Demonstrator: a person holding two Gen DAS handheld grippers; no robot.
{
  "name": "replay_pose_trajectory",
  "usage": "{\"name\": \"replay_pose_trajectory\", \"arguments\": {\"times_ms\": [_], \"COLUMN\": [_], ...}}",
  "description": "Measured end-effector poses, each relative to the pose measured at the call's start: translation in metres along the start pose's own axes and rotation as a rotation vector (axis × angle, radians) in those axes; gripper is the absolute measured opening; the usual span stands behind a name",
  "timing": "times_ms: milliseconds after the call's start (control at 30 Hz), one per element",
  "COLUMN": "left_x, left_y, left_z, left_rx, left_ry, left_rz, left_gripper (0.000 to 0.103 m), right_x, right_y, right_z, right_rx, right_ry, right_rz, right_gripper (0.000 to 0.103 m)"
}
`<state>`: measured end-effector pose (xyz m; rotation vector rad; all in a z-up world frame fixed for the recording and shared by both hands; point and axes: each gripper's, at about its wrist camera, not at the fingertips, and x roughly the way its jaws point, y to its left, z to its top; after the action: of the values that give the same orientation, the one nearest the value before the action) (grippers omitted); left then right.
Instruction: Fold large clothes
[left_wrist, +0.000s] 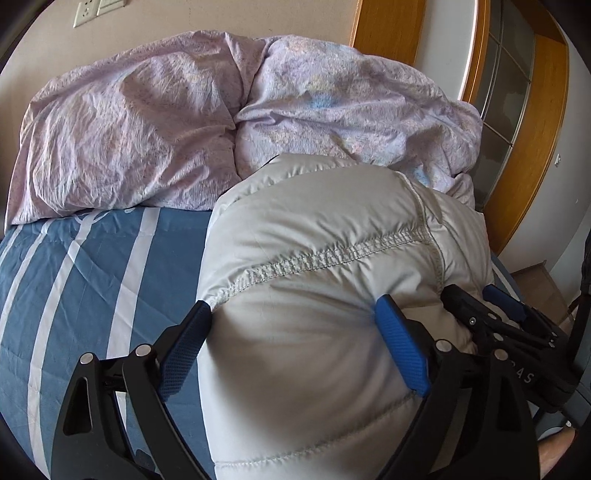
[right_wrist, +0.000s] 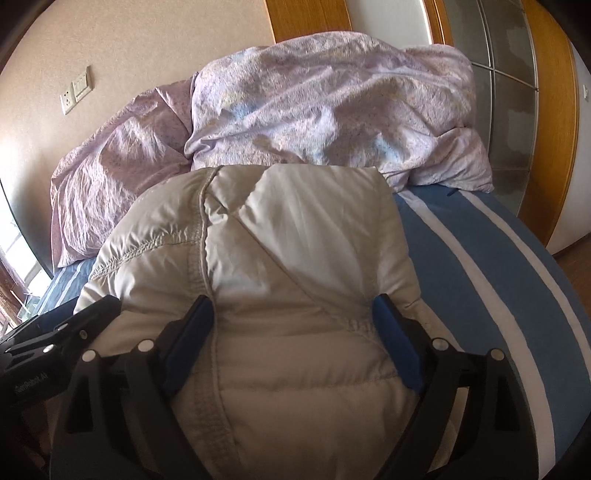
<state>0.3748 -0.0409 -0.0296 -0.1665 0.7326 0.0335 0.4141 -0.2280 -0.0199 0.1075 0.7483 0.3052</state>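
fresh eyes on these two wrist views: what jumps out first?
A puffy pale-grey quilted jacket bulges in the foreground of both views on the blue striped sheet. Each claw straddles its near end with jaws wide: left claw, right claw. Behind it, a crumpled lilac duvet is heaped against the wall.

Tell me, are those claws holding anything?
Cannot tell: the left gripper and right gripper both straddle the near end of the jacket, jaws wide against its fabric.
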Motion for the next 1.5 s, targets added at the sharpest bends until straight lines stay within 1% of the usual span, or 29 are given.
{"name": "replay_pose_trajectory", "arguments": {"times_ms": [133, 433, 800, 1167, 1300, 1433, 1500], "left_x": [0.008, 0.020, 0.026, 0.032, 0.028, 0.020, 0.018], "left_y": [-0.007, -0.013, -0.018, -0.015, -0.015, -0.015, -0.019], "left_z": [-0.001, -0.007, -0.015, -0.018, -0.017, -0.016, -0.017], "left_rx": [0.018, 0.029, 0.045, 0.024, 0.021, 0.034, 0.047], "left_ry": [0.008, 0.005, -0.024, -0.039, -0.039, -0.050, -0.057], "left_rz": [0.034, 0.079, 0.116, 0.126, 0.127, 0.130, 0.140], "left_gripper": [0.093, 0.096, 0.098, 0.101, 0.102, 0.102, 0.102], "right_x": [0.009, 0.027, 0.034, 0.039, 0.030, -0.002, -0.011], "right_y": [-0.005, -0.014, -0.019, -0.021, -0.019, -0.022, -0.024], "right_z": [0.000, -0.003, -0.008, -0.008, -0.007, -0.017, -0.023], "right_rx": [0.009, 0.026, 0.034, 0.045, 0.035, 0.031, 0.019], "right_ry": [0.017, 0.055, 0.057, 0.066, 0.065, 0.030, 0.028], "right_rz": [0.012, 0.038, 0.047, 0.046, 0.024, 0.022, 0.011], "right_gripper": [0.087, 0.089, 0.091, 0.091, 0.090, 0.089, 0.089]}}
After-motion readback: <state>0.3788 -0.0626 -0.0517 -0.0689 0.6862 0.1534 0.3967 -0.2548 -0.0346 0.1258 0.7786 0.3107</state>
